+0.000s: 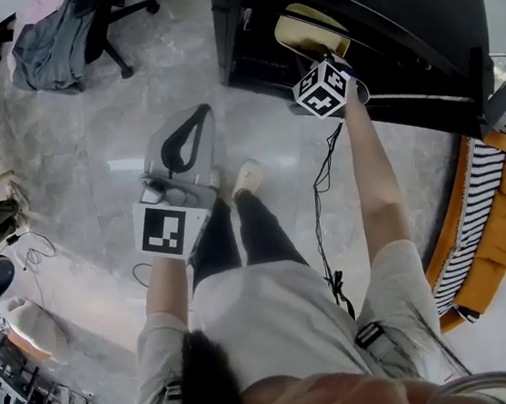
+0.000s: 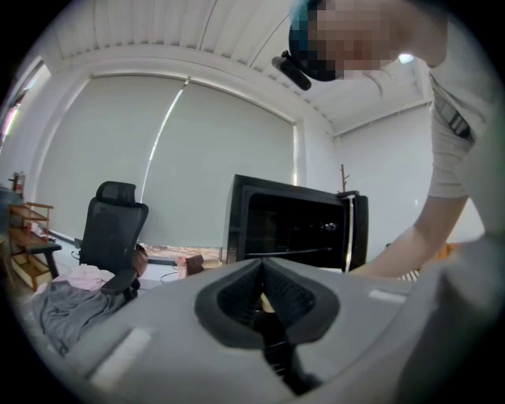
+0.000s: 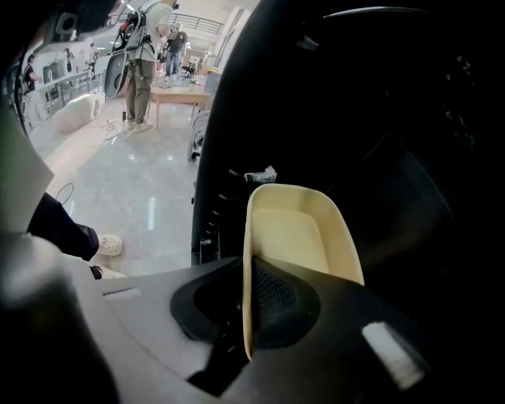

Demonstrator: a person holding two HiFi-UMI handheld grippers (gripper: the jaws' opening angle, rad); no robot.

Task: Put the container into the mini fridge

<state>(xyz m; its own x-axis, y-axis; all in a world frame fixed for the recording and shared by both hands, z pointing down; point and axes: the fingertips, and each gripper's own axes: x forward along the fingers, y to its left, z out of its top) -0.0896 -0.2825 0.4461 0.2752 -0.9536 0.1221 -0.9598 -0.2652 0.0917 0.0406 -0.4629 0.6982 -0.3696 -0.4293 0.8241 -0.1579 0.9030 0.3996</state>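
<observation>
The right gripper (image 3: 248, 278) has its jaws clamped on 1 side wall of the container (image 3: 298, 229). This is a cream-coloured open tub with rounded corners, and nothing shows inside it. The wall runs edge-on between the 2 pads, with the rest of the tub reaching forward past the jaws. In the head view the person's right arm is stretched out, and the tub is held at the dark open front of the mini fridge (image 1: 376, 8), over its lower edge. Whether any part of it rests on a shelf cannot be told.

The left gripper (image 2: 263, 272) is held low beside the person's leg, above the grey floor (image 1: 90, 143). Its jaws are closed tip to tip with nothing between them. An office chair (image 2: 114, 229) with cloth draped by it stands well apart from the fridge.

The tub looks like thin moulded plastic. It is probably light and fairly stiff, with a smooth, somewhat slippery surface. A pinch on a single wall carries it off-centre, so it could swing or slip in the pads if it knocks against the fridge frame. The present hold near the rim seems sound for an empty tub. Setting it down will likely call for keeping it level and lowering it flat before the jaws are parted.
</observation>
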